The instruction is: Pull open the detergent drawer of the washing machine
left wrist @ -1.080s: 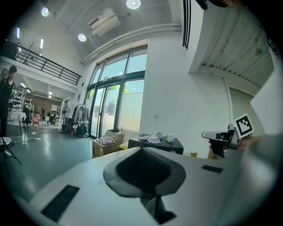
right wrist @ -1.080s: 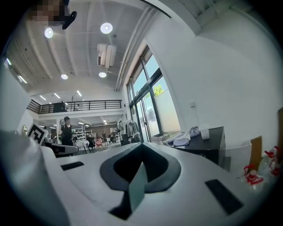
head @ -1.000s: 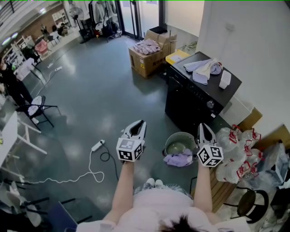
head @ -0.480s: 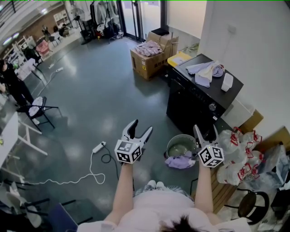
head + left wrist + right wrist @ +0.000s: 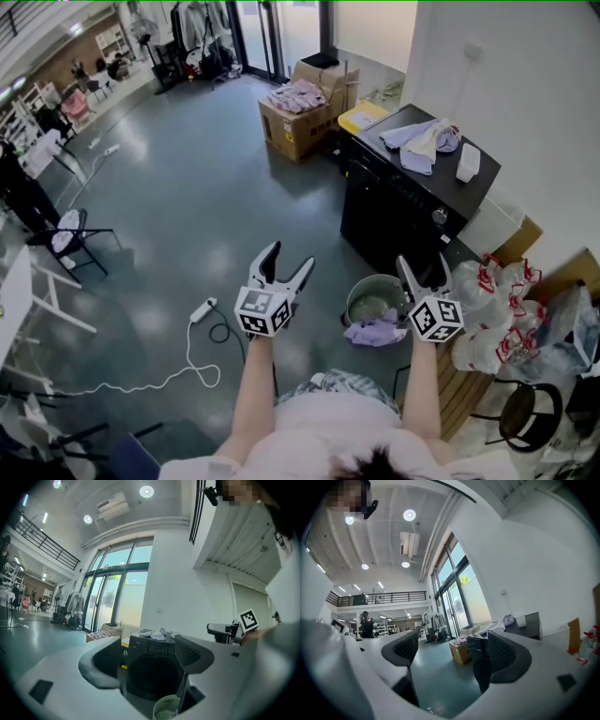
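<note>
Both grippers were held out level in front of the person, side by side and well apart. The left gripper had just been opening; its jaws stood spread wide and gripped nothing. In its own view the washer and the bucket showed in the gap between the jaws, but both were far beyond the tips. The right gripper had also just been opening and was released, with only floor and a far box seen between its jaws.

The black washer stood against the right wall, farther away than both grippers and right of the left one, touched by neither. Its front faced left across the floor. The control strip ran along the top of that front, with a knob at its near end. The drawer was too small to tell apart within that strip, and the front looked flush. Clothes and a white bottle lay on the washer's top.

The bucket sat on the floor just near of the washer, between the two grippers in the head view, with a lilac cloth draped over its near rim. White bags were heaped to the right. The open box held more clothes beyond the washer, and a power strip with its cord lay on the floor to the left.
</note>
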